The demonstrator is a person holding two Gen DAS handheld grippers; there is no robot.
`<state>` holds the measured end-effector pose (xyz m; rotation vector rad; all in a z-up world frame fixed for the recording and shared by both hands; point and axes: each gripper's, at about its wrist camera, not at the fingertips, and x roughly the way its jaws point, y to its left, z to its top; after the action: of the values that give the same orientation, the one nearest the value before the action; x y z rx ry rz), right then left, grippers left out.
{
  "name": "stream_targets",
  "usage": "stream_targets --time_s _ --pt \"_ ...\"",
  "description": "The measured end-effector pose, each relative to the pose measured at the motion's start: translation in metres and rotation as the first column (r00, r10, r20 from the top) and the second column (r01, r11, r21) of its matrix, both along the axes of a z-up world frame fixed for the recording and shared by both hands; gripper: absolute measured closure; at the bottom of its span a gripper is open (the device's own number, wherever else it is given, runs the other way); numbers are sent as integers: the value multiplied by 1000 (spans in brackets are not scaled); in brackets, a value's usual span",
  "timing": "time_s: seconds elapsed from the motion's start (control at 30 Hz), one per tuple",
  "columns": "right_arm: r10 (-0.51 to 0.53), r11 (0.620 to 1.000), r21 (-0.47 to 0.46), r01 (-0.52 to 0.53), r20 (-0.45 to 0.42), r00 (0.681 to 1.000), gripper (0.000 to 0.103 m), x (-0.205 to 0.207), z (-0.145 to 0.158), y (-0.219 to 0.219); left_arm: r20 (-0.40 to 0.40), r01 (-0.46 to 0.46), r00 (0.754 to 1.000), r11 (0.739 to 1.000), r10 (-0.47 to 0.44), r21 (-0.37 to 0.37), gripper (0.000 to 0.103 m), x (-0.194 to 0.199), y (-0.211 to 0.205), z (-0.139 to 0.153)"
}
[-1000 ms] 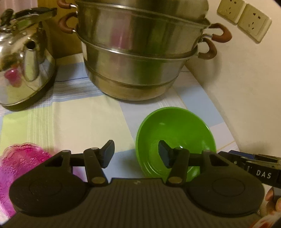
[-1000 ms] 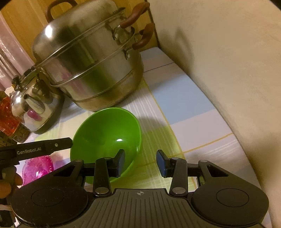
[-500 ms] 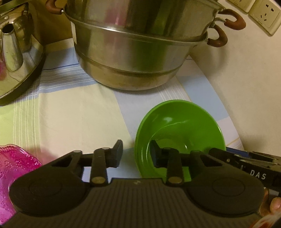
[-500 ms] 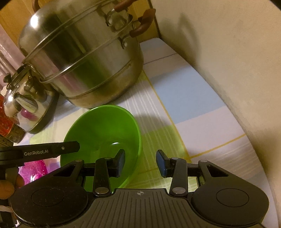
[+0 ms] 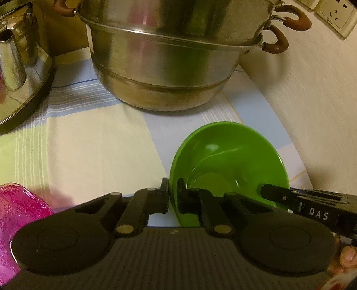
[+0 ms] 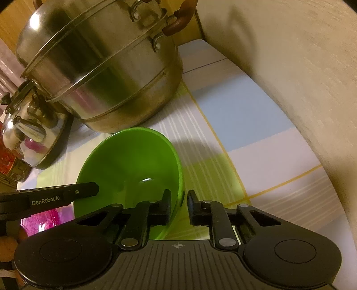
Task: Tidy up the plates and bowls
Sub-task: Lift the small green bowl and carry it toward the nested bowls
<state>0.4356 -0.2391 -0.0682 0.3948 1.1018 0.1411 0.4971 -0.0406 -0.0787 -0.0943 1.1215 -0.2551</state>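
Observation:
A green bowl (image 5: 229, 165) sits on the checked tablecloth, in front of the steel pot. My left gripper (image 5: 173, 196) is shut on its left rim. My right gripper (image 6: 179, 205) straddles the bowl's right rim (image 6: 176, 178), one finger inside and one outside, with a small gap left. The right gripper also shows at the bowl's right side in the left wrist view (image 5: 279, 194). A pink glass plate (image 5: 15, 214) lies at the lower left.
A large stacked steel steamer pot (image 5: 169, 58) stands just behind the bowl. A steel kettle (image 5: 20, 67) is at the far left. A wall (image 5: 312, 100) with power sockets (image 5: 334, 15) runs along the right side.
My left gripper closed from wide open onto the bowl's left rim. My right gripper narrowed around the right rim. Both moved nearer to the pot.

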Motion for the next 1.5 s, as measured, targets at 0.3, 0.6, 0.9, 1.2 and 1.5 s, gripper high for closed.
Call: stream_targets --time_s 0.3,0.6,0.9,1.2,1.5 --pt "-5 999 -38 5 15 1000 93 -5 4 1 16 7 1000 1000 -7 2 99 -7 -5 7" --pt "-39 999 -32 40 45 998 93 -25 27 -18 56 20 998 1000 -19 -22 99 -21 -21 35" --pt "-63 997 -42 66 66 996 93 -71 59 -39 91 40 995 998 -36 -48 99 -63 -43 65" --pt "-92 994 -44 96 100 991 93 -137 94 -58 129 47 991 996 -37 -72 99 -129 -57 90" --pt "-94 994 -50 101 117 989 93 -202 114 -62 157 40 987 996 -27 -83 99 -197 -60 102"
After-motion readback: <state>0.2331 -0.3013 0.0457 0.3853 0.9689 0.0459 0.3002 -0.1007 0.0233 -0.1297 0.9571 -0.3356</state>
